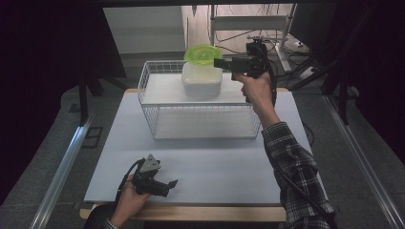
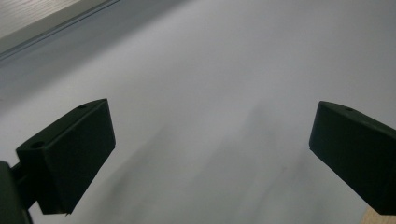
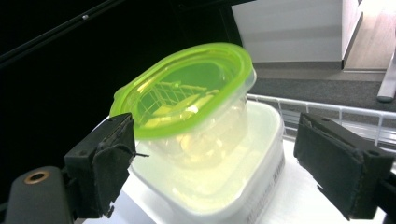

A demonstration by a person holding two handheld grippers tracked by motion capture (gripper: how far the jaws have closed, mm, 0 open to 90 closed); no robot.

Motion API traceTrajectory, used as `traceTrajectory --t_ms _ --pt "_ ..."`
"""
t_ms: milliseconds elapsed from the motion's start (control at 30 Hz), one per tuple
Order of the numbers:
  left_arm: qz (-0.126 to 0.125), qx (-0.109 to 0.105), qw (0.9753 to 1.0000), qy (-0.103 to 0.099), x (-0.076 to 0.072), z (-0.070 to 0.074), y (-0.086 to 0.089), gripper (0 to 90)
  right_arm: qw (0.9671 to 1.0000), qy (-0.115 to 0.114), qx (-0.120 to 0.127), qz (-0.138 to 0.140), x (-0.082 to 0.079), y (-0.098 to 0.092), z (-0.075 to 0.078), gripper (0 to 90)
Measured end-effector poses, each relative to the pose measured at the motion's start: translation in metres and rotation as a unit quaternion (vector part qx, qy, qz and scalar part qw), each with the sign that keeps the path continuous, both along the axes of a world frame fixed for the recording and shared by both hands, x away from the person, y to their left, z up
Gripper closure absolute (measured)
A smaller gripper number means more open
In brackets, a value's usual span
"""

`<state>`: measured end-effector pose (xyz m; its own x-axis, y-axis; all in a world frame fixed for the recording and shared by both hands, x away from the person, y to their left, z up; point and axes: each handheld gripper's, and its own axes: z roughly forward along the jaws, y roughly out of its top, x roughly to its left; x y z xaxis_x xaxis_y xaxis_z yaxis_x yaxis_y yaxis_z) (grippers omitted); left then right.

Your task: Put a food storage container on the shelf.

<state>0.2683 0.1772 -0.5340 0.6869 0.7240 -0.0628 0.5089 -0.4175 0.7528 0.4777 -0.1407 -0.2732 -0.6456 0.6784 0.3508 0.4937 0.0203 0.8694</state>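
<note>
on top of the white wire basket (image 1: 200,119), the green-lidded tub (image 3: 187,112) sits tilted in the white tub (image 1: 202,80), so the right gripper (image 3: 219,154) waits open beside it, while the left gripper (image 2: 210,154) rests open on the table (image 1: 215,167).

The room was dim and its edges sank into black, while the white table (image 1: 200,162) stood evenly lit from above. The left gripper view was soft, with faint grey shadows. The green lid (image 3: 187,88) glowed with glare, and the background blurred.
</note>
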Motion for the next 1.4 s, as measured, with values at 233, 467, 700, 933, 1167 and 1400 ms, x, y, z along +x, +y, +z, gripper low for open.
traceTrajectory --t_ms 233,467,700,933,1167,1400 --pt "0.000 -0.001 1.0000 0.000 0.000 0.000 0.000 0.0 0.9999 -0.005 -0.002 0.010 -0.008 -0.008 -0.008 12.0" --pt "0.000 -0.002 1.0000 0.002 0.000 0.000 0.000 0.0 0.9998 -0.004 -0.011 0.017 -0.014 -0.014 -0.017 11.6" --pt "-0.002 -0.003 1.0000 0.002 0.000 -0.001 0.000 0.0 0.9994 -0.007 -0.021 0.026 -0.022 -0.018 -0.027 10.6" --pt "-0.002 -0.004 1.0000 0.003 0.001 -0.001 -0.001 0.0 0.9986 -0.013 -0.036 0.035 -0.032 -0.018 -0.033 9.9" --pt "-0.005 -0.002 0.9999 0.008 0.001 -0.001 -0.001 0.3 0.9972 -0.021 -0.055 0.046 -0.041 -0.018 -0.039 8.6" --pt "-0.006 -0.003 0.9999 0.008 0.001 -0.001 -0.002 0.3 0.9951 -0.034 -0.072 0.058 -0.052 -0.019 -0.044 7.1"
